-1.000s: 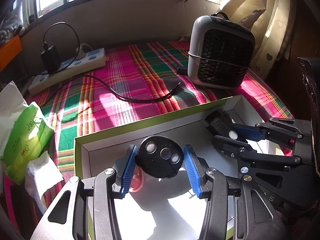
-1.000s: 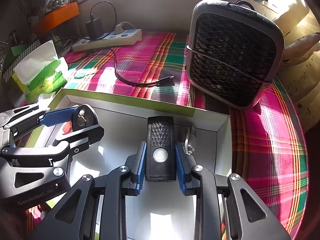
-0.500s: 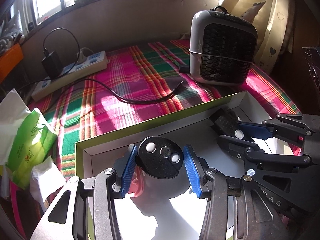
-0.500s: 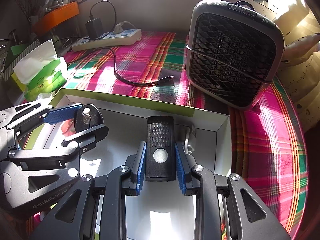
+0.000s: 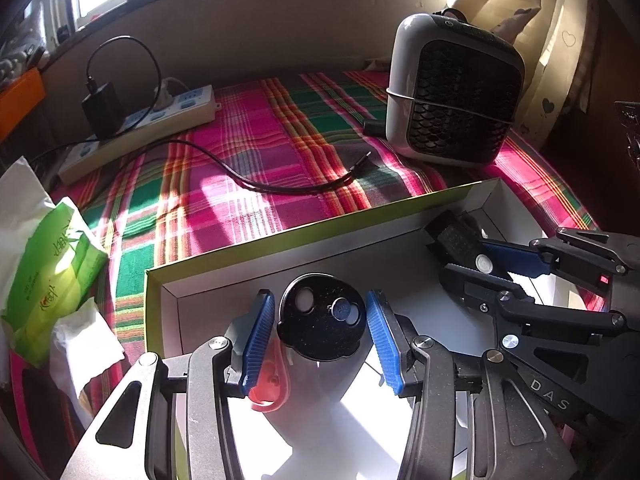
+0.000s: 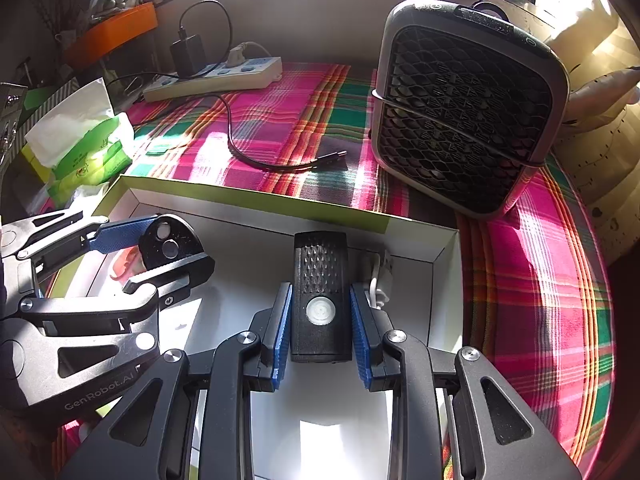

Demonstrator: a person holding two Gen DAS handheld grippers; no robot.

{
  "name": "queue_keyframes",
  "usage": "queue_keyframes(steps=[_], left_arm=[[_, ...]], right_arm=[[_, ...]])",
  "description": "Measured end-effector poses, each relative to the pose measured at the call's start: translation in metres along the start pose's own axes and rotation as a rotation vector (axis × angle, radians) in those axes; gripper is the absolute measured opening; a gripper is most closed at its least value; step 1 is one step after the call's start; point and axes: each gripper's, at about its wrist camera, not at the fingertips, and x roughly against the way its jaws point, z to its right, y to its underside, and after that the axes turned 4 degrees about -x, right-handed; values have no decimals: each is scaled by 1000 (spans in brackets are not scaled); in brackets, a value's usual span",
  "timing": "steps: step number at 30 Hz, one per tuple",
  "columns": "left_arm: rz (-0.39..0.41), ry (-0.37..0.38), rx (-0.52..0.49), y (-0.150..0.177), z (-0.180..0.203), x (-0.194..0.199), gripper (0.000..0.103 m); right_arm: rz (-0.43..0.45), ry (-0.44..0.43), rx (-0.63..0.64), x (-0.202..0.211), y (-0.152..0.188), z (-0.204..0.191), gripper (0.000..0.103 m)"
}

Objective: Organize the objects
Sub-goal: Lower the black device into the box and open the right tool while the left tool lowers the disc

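In the left wrist view, the left gripper (image 5: 320, 336) is grasping a round black disc-shaped gadget (image 5: 322, 317) over the white, green-edged cardboard box (image 5: 280, 232), seemingly for placing, while in the right wrist view the right gripper (image 6: 320, 320) is clenching a black rectangular plastic torch (image 6: 321, 296) inside it.

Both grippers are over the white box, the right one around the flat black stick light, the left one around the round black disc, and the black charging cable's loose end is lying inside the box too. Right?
Not quite: the cable's loose end lies on the plaid cloth outside the box, as the right wrist view shows. The rest holds: right gripper around the stick light, left gripper around the disc.
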Motion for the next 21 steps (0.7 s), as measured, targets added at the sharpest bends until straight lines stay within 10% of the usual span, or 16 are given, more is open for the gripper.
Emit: queue_keyframes(steps=[21], left_arm=[[-4,11,21,3,-2,3,46]], right_arm=[[-1,7,-25,2,1,4,45]])
